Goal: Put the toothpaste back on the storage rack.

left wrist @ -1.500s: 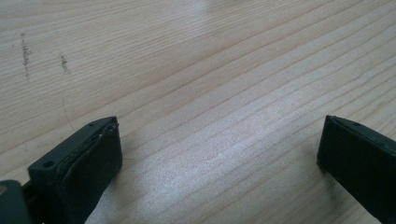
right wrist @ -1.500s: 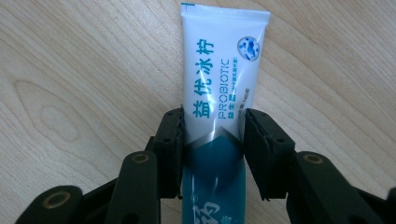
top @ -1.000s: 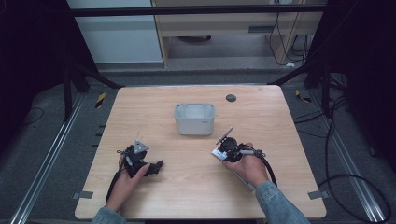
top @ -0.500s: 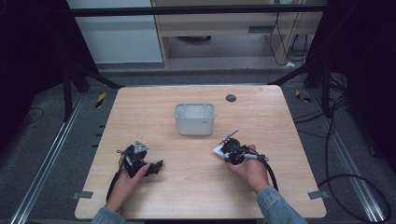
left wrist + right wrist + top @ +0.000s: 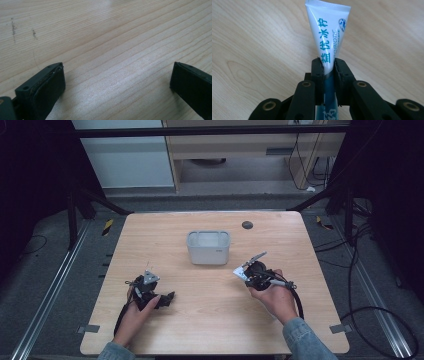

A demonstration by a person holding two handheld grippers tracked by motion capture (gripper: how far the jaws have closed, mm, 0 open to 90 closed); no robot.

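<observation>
Now your right gripper (image 5: 328, 65) has its jaws pinched on a white tube (image 5: 329, 37) with blue lettering, gripping it near the middle so the flat crimped end sticks out ahead of the jaws. From the high view the tube (image 5: 251, 259) looks lifted clear of the counter (image 5: 210, 330), tilted up and away from your right hand (image 5: 272, 295), and pointing roughly toward the grey bin (image 5: 208, 251) that sits open-topped near the counter's middle. The pick-up looks finished, and the carry seems to be the step in hand.

Your next move, as I judge it, is to bring the tube over the bin's rim and let it drop inside; keep the grip firm until the tube hangs above the opening, since a slick tube may slide between the pads.

Your left gripper (image 5: 150, 292) rests low on the counter, well apart from the bin, its jaws spread wide over bare wood with nothing between them (image 5: 116, 82). A small dark round spot (image 5: 247, 224) sits beyond the bin near the far edge. Nothing stands between the tube and the bin.
</observation>
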